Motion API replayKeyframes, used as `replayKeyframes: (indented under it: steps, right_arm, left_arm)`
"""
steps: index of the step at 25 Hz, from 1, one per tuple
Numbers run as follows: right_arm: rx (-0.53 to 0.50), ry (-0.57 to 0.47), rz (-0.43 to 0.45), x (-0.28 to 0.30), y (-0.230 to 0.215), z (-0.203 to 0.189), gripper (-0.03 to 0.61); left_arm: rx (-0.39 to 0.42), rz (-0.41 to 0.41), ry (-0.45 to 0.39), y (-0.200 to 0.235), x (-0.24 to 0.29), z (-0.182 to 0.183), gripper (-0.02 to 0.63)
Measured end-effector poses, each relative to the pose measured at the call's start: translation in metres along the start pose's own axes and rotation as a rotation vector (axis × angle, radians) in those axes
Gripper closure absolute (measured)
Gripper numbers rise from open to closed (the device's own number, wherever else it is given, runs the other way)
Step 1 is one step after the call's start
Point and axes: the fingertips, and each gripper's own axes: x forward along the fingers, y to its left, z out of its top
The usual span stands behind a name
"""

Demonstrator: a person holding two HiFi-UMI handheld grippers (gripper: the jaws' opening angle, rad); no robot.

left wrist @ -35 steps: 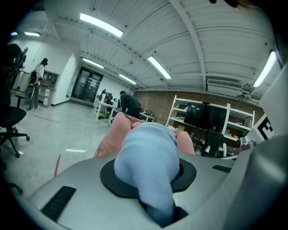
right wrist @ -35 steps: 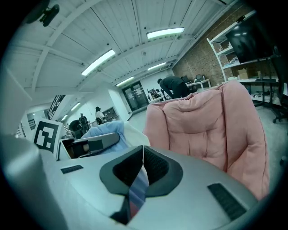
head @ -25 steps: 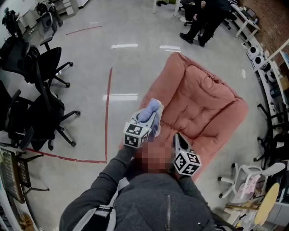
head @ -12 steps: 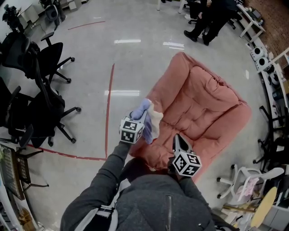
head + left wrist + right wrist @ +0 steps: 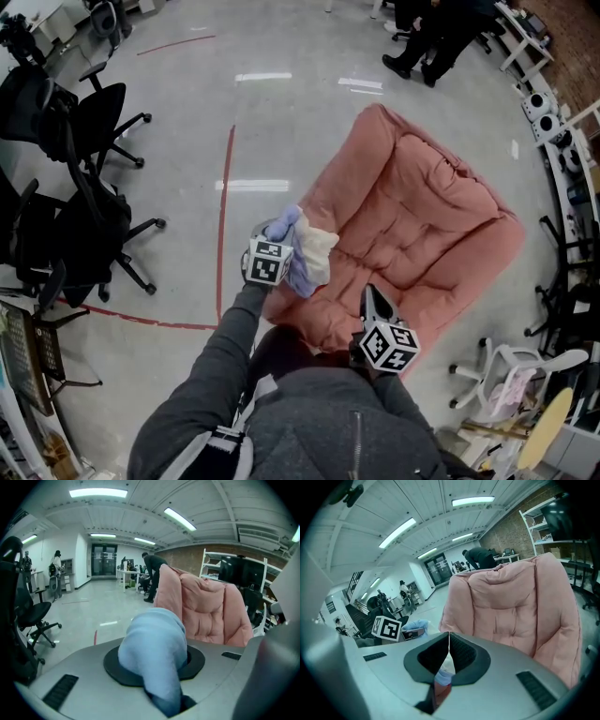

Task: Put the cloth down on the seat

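The cloth (image 5: 302, 251) is a pale blue and cream bundle, and my left gripper (image 5: 281, 246) is shut on it over the front left edge of the pink padded seat (image 5: 422, 211). In the left gripper view the cloth (image 5: 152, 644) bulges out of the left gripper (image 5: 157, 660) and hides its jaws, with the seat (image 5: 206, 611) just beyond. My right gripper (image 5: 372, 298) hovers at the seat's near edge. In the right gripper view this right gripper (image 5: 449, 637) is shut with its tips touching and nothing held. The seat (image 5: 511, 602) stands ahead and the cloth (image 5: 416, 624) off to the left.
Black office chairs (image 5: 89, 206) stand at the left, behind a red tape line (image 5: 223, 216) on the grey floor. A person (image 5: 427, 33) stands beyond the seat. A white chair (image 5: 511, 370) and shelves line the right side.
My left gripper has sunk with the cloth, closer to the seat's front left edge. The right gripper has stayed in place.
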Motion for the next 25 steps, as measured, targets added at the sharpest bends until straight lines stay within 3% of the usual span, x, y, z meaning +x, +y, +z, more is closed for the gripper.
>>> replayKeyframes:
  steps: [5, 9, 13, 17, 20, 25]
  right_arm:
    - [0.006, 0.026, -0.016, -0.001, -0.005, -0.005, 0.566]
    - [0.001, 0.054, -0.016, -0.003, -0.005, -0.011, 0.566]
    - [0.004, 0.064, -0.016, -0.004, -0.006, -0.016, 0.566]
    - [0.003, 0.07, -0.005, -0.003, -0.003, -0.017, 0.566]
    - [-0.002, 0.067, 0.01, -0.002, 0.001, -0.017, 0.566]
    - [-0.006, 0.063, 0.028, -0.003, 0.007, -0.018, 0.566]
  left_arm:
    - [0.051, 0.002, 0.101, 0.007, 0.022, -0.02, 0.503]
    - [0.023, 0.029, 0.153, 0.019, 0.033, -0.038, 0.503]
    - [-0.002, 0.055, 0.145, 0.029, 0.033, -0.042, 0.47]
    - [-0.038, 0.084, 0.141, 0.039, 0.026, -0.043, 0.401]
    - [-0.047, 0.112, 0.155, 0.046, 0.02, -0.045, 0.312]
    - [-0.019, 0.188, 0.167, 0.06, 0.003, -0.051, 0.262]
